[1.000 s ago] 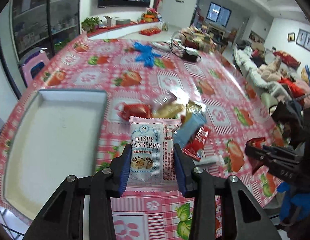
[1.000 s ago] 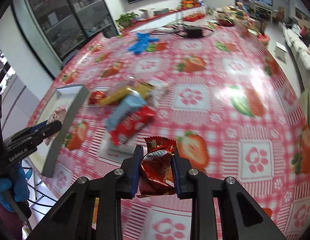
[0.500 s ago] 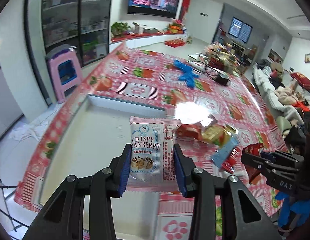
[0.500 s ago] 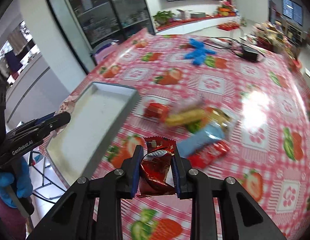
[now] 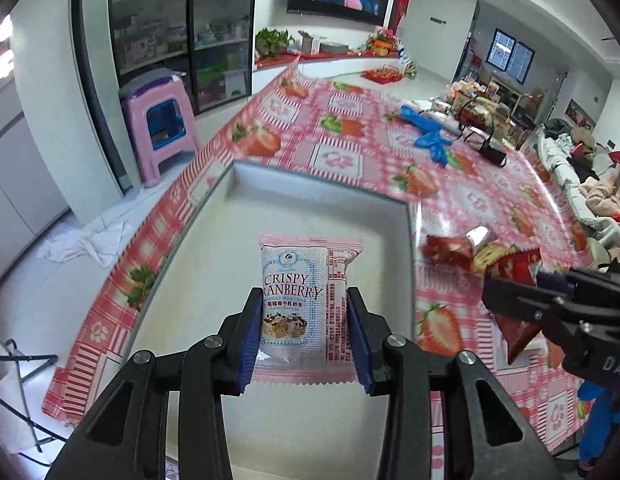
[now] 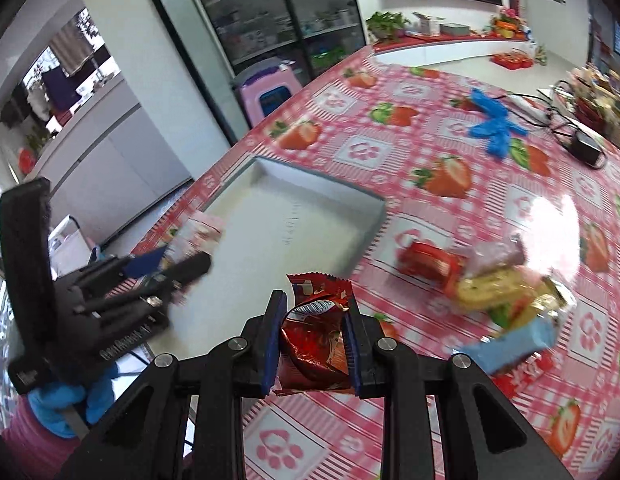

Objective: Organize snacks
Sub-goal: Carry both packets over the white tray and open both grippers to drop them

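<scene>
Snacks are travelling to the white tray (image 5: 213, 216), which has slid from the left edge to frame centre in the left wrist view. The left gripper (image 5: 305, 332) pinches the cranberry nougat packet (image 5: 301, 300) above it; the right gripper (image 6: 312, 336), lower centre, clamps a red wrapper (image 6: 316, 344) beside the tray. Release looks imminent.

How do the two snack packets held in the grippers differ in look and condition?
The Crispy Cranberry nougat packet is pale pink and blue, flat and smooth; the red snack packet is glossy red and crumpled. The cranberry packet hangs over the white tray; the red one sits beside it. Both are clamped upright between blue pads.
</scene>
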A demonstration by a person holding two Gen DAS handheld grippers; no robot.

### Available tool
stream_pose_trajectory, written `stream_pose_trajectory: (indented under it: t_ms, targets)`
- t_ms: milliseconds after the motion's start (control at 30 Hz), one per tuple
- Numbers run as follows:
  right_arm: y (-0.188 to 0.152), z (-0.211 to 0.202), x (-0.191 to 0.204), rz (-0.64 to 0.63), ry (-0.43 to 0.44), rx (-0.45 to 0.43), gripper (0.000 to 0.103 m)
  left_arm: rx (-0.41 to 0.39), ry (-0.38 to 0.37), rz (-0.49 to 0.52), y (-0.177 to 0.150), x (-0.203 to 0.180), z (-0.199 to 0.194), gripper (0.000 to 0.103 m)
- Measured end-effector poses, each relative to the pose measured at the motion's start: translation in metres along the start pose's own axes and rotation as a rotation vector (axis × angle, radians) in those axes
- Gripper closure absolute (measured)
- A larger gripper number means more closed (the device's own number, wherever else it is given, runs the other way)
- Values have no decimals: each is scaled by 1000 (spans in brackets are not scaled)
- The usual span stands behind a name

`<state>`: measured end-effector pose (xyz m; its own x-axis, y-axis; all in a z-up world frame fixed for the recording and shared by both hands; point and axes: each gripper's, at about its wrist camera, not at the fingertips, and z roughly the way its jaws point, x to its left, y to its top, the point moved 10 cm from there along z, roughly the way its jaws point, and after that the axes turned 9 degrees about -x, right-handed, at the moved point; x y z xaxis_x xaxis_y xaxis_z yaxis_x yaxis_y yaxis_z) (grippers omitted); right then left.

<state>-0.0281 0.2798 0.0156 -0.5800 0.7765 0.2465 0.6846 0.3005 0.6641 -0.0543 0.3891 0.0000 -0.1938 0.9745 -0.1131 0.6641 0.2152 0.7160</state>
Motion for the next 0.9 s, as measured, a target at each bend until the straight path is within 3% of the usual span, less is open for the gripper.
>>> stream_pose_trajectory:
  t_ms: [633,733,767,800,833,867,900]
  targets:
    - [-9,74,51,-61,71,129,74,96,30,-42,-48,37,38,57]
    - [-14,78,51,-68,70,152,73,79,38,-41,-48,38,36,28]
    - [-14,79,50,-68,68,155,62,69,40,-44,-46,38,35,20]
    - [-15,79,49,-67,63,157,48,53,40,-46,-44,38,32,20]
    - [-15,78,47,-67,57,155,16,50,39,-44,-43,38,31,20]
    - [-14,76,44,-68,43,143,1,53,38,-39,-42,37,30,20]
    - [-12,73,41,-68,29,125,1,58,42,-34,-41,37,29,20]
